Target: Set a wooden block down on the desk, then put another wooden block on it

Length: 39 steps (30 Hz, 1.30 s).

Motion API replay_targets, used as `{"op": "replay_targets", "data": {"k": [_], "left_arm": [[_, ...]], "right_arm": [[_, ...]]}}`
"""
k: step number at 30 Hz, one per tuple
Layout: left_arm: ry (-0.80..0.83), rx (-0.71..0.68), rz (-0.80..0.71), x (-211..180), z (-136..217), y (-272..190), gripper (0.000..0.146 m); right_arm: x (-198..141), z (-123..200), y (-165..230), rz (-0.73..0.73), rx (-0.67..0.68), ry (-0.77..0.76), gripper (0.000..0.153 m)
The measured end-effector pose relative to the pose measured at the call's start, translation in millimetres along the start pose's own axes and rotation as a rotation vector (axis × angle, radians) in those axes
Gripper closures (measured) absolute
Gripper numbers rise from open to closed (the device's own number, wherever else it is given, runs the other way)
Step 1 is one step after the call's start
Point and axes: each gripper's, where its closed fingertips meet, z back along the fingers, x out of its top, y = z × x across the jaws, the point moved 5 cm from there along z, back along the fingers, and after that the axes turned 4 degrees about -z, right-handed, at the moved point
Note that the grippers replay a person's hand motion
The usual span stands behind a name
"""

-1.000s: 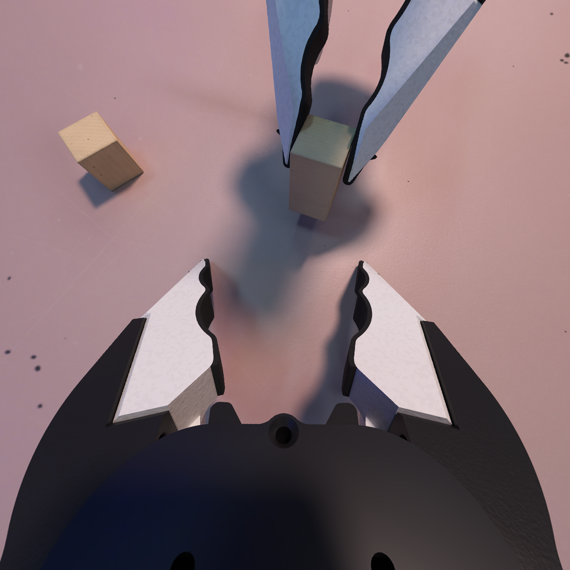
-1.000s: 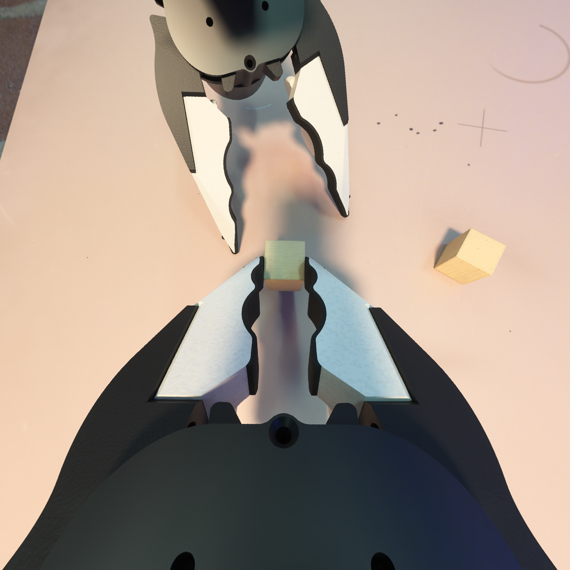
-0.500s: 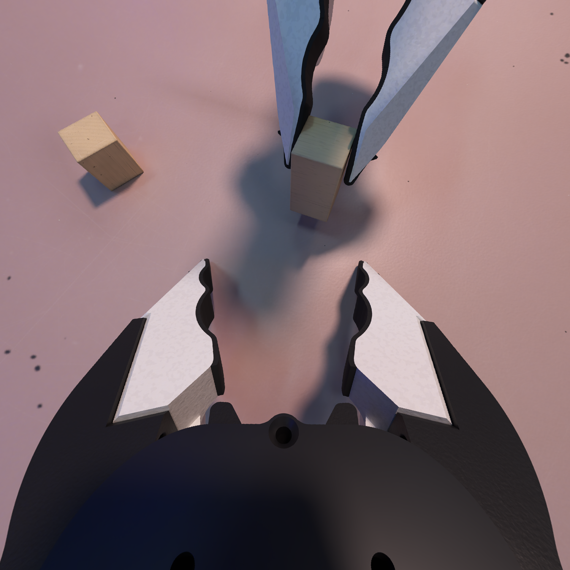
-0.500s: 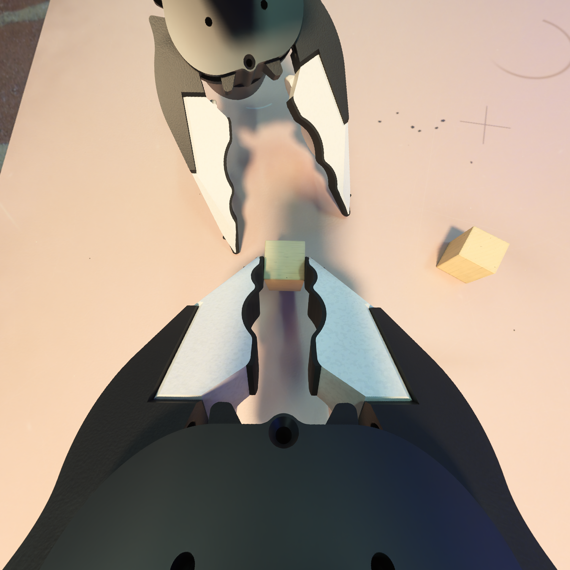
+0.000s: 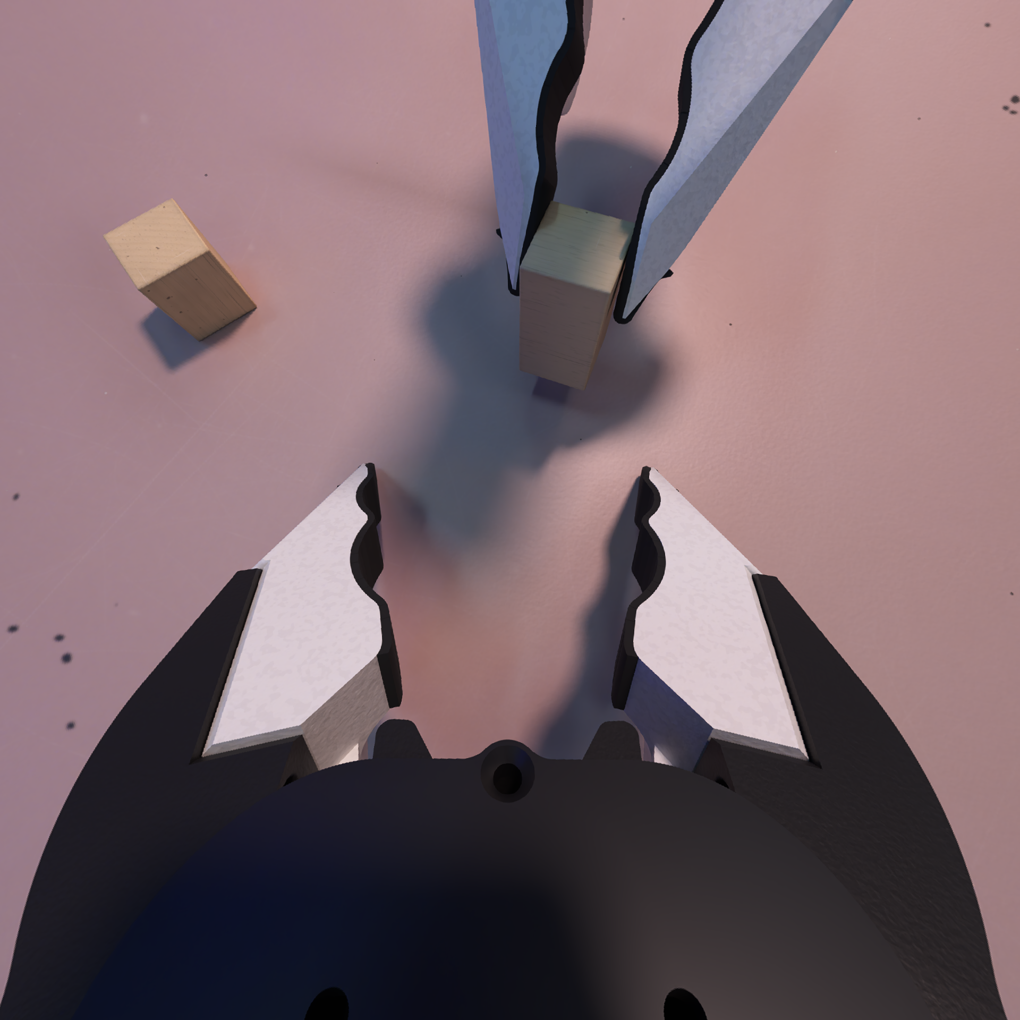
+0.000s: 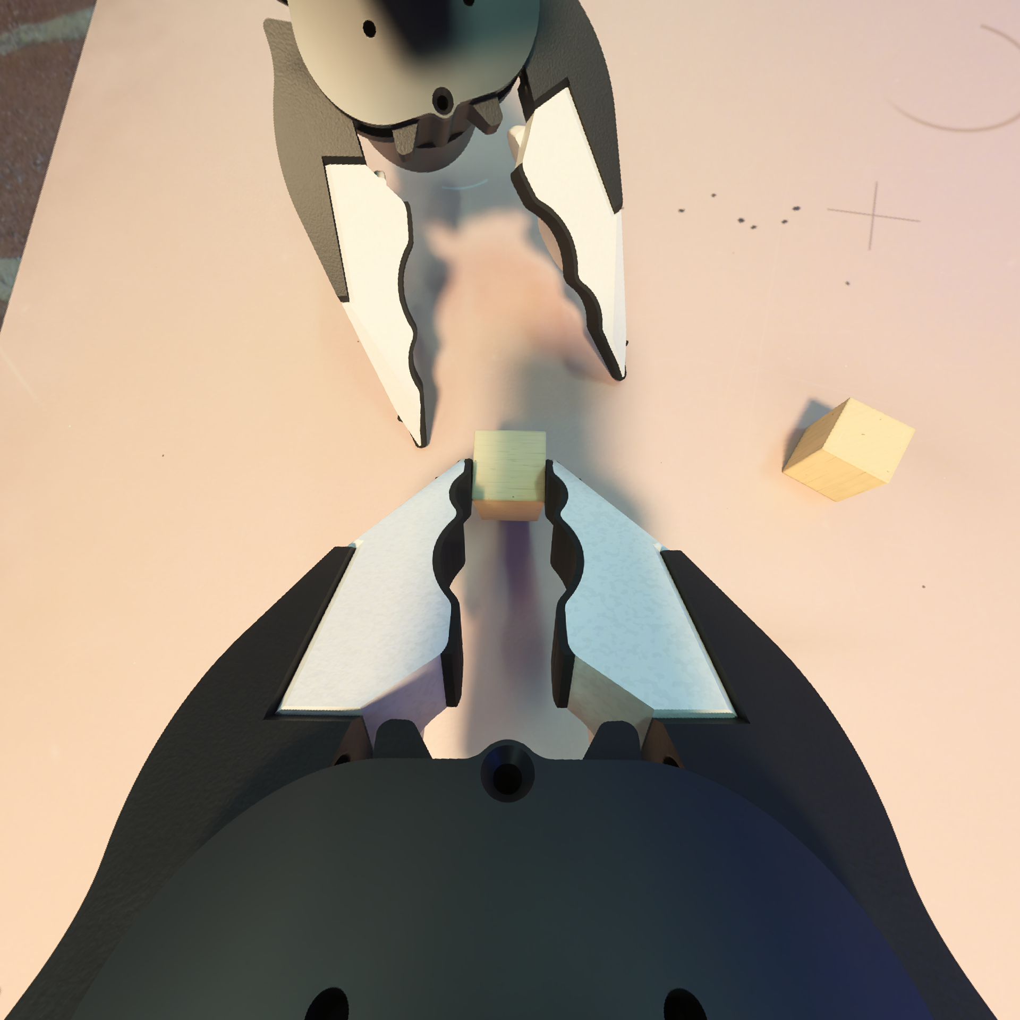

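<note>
My right gripper (image 6: 509, 466) is shut on a small wooden block (image 6: 509, 469) and holds it upright, seemingly just above the pink desk (image 6: 165, 552). In the left wrist view that gripper (image 5: 568, 298) reaches in from the top, with its block (image 5: 563, 309) casting a small shadow below. My left gripper (image 5: 506, 474) is open and empty, a short way in front of the held block; it also shows in the right wrist view (image 6: 519, 408). A second wooden block (image 5: 176, 270) lies loose on the desk, to the left there and to the right in the right wrist view (image 6: 847, 450).
The desk's edge (image 6: 49, 193) runs along the upper left of the right wrist view, with dark floor (image 6: 27, 110) beyond it. Faint pencil marks (image 6: 875, 221) and dark specks (image 6: 745, 221) dot the desk at the upper right.
My right gripper has shifted very slightly with the block still held. The left gripper and the loose block have not moved.
</note>
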Motion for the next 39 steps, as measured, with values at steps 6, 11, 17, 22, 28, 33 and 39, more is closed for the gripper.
{"op": "replay_targets", "data": {"k": [6,11,17,22,28,33,39], "left_arm": [[0.000,0.000,0.000,0,0,0,0.052],[0.000,0.000,0.000,0,0,0,0.052],[0.000,0.000,0.001,0,0,0,0.053],[0.000,0.000,0.000,0,0,0,0.052],[0.000,0.000,0.000,0,0,0,0.052],[0.000,0.000,0.000,0,0,0,0.052],[0.000,0.000,0.000,0,0,0,0.052]], "right_arm": [[0,-1,1,0.021,-0.002,0.006,0.127],[0,0,0,0.032,0.017,0.009,0.127],[0,0,-1,0.063,0.046,0.006,0.127],[0,0,0,0.069,0.051,0.004,0.127],[0,0,0,0.076,0.049,0.006,0.127],[-1,0,0,0.069,0.052,0.002,0.127],[-10,-8,0,0.081,0.029,0.080,0.127]]}}
